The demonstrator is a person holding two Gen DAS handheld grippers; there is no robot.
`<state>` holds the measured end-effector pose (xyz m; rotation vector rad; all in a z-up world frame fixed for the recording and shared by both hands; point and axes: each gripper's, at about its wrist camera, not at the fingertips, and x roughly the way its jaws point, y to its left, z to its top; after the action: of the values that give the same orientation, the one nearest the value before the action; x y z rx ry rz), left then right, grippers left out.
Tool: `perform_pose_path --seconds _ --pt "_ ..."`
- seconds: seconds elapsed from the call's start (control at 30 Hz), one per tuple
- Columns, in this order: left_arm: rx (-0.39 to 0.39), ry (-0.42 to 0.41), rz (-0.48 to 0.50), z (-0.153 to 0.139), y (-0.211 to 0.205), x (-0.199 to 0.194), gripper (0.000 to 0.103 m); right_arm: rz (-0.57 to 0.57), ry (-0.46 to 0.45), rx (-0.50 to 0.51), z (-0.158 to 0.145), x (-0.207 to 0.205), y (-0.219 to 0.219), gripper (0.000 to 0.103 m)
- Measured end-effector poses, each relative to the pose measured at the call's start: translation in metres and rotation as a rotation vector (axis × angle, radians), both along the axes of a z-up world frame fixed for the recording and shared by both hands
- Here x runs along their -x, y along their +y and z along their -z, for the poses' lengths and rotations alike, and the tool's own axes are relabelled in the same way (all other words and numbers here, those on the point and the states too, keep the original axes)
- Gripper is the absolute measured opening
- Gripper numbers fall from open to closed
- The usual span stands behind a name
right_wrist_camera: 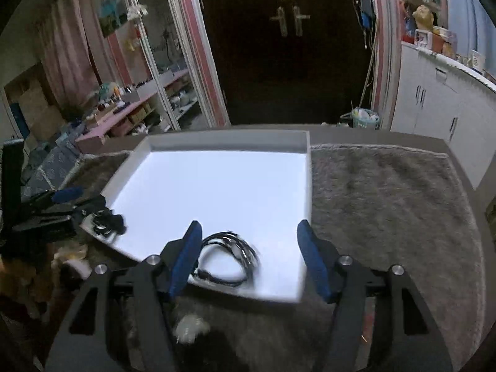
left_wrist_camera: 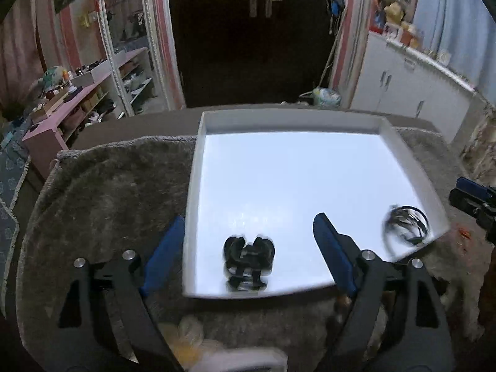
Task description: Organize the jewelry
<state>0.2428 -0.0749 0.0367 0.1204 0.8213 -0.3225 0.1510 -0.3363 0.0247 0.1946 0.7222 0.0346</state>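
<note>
- A black bow-shaped hair clip (left_wrist_camera: 249, 255) lies blurred inside the white tray (left_wrist_camera: 198, 155), near its front rim at lower centre of the left wrist view; in the right wrist view it sits at the tray's near left corner (right_wrist_camera: 108, 221).
- A loose bundle of dark bangles (left_wrist_camera: 406, 224) lies in the tray's near right corner; in the right wrist view it is at lower centre (right_wrist_camera: 228, 254), just beside one blue pad.
- The left claw (left_wrist_camera: 249, 248) is released, pads spread wide to either side of the clip, not touching it.
- The right claw (right_wrist_camera: 248, 255) is released too, jaws apart around the bangles.
- The tray rests on a grey shaggy rug (right_wrist_camera: 387, 204) covering the bench.
- Beyond, a dark double door (left_wrist_camera: 260, 31) fills the upper centre.
</note>
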Motion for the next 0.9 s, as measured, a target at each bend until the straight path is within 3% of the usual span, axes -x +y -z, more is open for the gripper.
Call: perform_pose_path --seconds 0.2,0.33,0.4,0.5,0.57,0.9 --pt "0.026 -0.078 -0.057 -0.012 0.060 0.073 0.085 0.070 -0.050 0.023 0.001 0.090 -0.021 0.072" --pt "0.019 -0.124 -0.121 -0.001 0.095 0.118 0.088 0.173 -0.058 0.100 0.022 0.141 -0.033 0.072" --pt "0.008 -0.121 -0.147 0.012 0.111 0.134 0.088 0.200 -0.043 0.078 0.030 0.153 -0.040 0.072" --pt "-0.017 -0.125 -0.161 0.030 0.121 0.144 0.088 0.220 -0.039 0.013 0.036 0.164 -0.051 0.072" --pt "-0.051 -0.126 -0.165 0.039 0.126 0.150 0.088 0.217 -0.042 0.024 0.036 0.164 -0.048 0.072" --pt "-0.019 -0.105 -0.136 0.044 0.114 0.162 0.088 0.136 -0.039 0.035 0.040 0.160 -0.012 0.072"
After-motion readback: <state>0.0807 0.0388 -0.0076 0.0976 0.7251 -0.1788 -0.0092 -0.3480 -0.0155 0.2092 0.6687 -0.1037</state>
